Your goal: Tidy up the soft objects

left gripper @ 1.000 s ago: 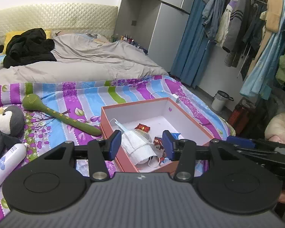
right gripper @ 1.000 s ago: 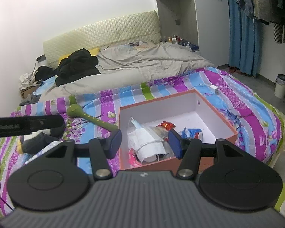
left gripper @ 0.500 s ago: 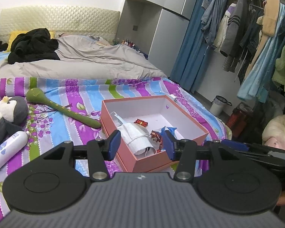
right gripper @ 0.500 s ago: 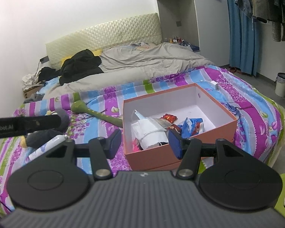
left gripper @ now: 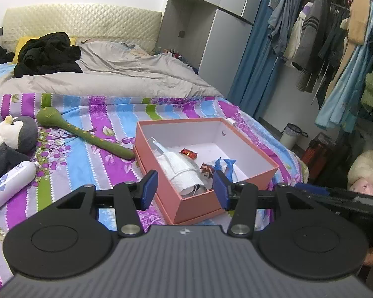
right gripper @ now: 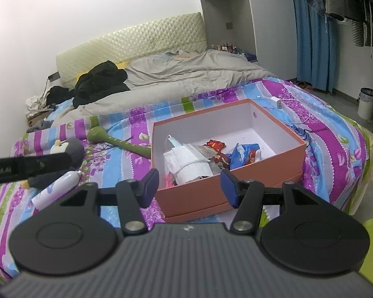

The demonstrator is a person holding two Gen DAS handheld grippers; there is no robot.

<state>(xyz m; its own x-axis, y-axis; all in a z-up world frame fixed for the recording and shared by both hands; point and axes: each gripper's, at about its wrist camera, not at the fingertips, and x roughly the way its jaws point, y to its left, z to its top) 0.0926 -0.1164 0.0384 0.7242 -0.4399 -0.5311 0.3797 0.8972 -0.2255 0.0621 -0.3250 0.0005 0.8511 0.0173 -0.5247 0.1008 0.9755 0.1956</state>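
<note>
An orange-pink box [left gripper: 199, 206] lies open on the striped bedspread, holding a white face mask [left gripper: 179, 166] and snack wrappers [left gripper: 225, 165]. Left of it are a green soft stick toy [left gripper: 87, 134], a grey penguin plush [left gripper: 10, 139] and a white bottle [left gripper: 10, 183]. My left gripper [left gripper: 184, 190] hangs open in front of the box's near corner, with nothing between its blue pads. My right gripper [right gripper: 190, 188] is also open and holds nothing, facing the box [right gripper: 211, 193] from the front. The green toy [right gripper: 121, 144], penguin [right gripper: 72, 149] and bottle [right gripper: 59, 186] show at the left.
A grey duvet [left gripper: 112, 74] and black clothes [left gripper: 47, 54] cover the far bed. Hanging clothes [left gripper: 335, 37] and a small bin [left gripper: 289, 136] stand to the right. A white charger and cable [right gripper: 276, 100] lie behind the box. The left gripper's side [right gripper: 29, 165] crosses the right view.
Both grippers have drawn back from the box and sunk a little, so the box's near wall now shows. The jaws have kept the same width.
</note>
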